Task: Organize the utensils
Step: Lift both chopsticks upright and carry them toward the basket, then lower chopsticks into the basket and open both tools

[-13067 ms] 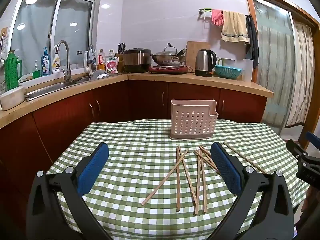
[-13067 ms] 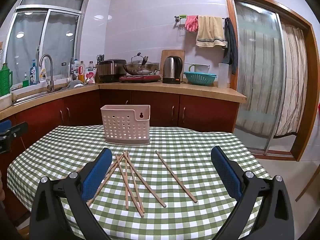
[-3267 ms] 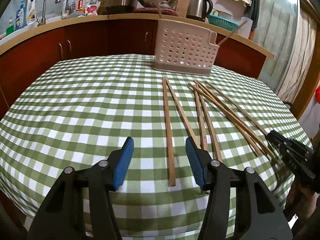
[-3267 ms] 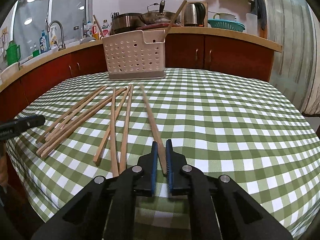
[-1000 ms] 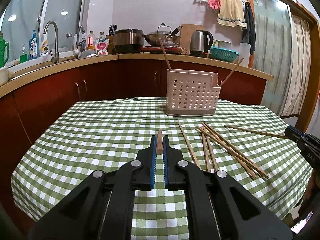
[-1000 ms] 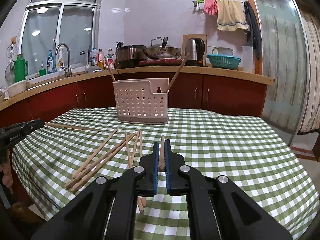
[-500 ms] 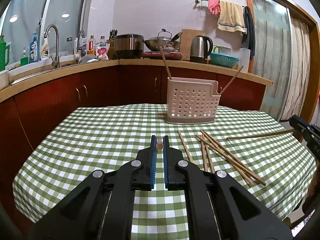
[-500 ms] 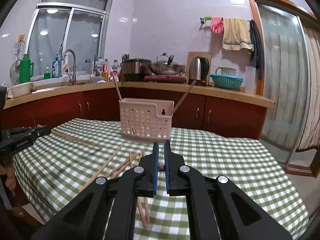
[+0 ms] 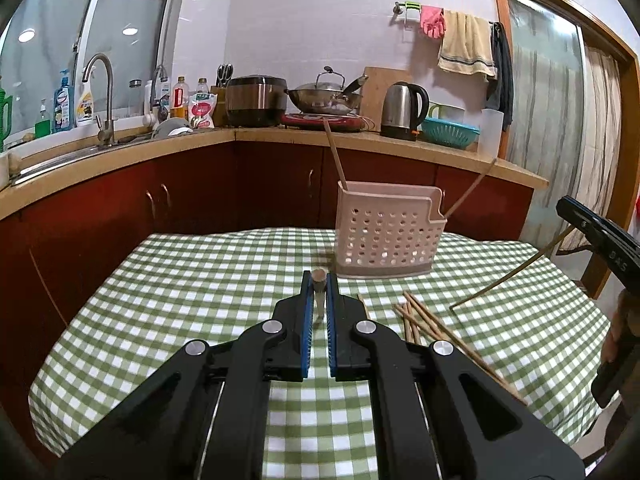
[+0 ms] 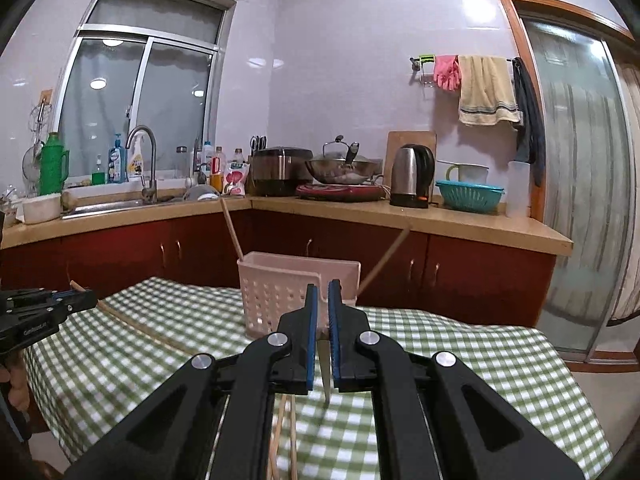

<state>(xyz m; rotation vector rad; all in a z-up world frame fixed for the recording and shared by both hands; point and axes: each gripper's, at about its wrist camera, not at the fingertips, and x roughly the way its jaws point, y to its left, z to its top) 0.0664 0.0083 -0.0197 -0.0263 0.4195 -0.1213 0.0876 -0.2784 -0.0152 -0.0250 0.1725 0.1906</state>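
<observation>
A pink perforated utensil holder (image 9: 386,236) stands on the green checked table (image 9: 200,280), with two chopsticks leaning out of it. My left gripper (image 9: 319,280) is shut on a wooden chopstick (image 9: 319,276), held above the table just left of the holder. My right gripper (image 10: 323,292) is shut on a chopstick (image 10: 325,376) that hangs down toward the cloth, in front of the holder (image 10: 276,288). The right gripper and its chopstick (image 9: 516,272) also show at the right edge of the left wrist view. Several loose chopsticks (image 9: 424,320) lie on the table.
A wooden counter (image 9: 400,140) with red cabinets runs behind the table, carrying a sink tap (image 9: 100,100), rice cooker (image 9: 256,100), wok and kettle (image 9: 402,110). A curtained glass door (image 10: 580,200) is at the right.
Both grippers have risen and tilted up with their chopsticks. The right one has come closer to the holder, its chopstick now hanging steeply down.
</observation>
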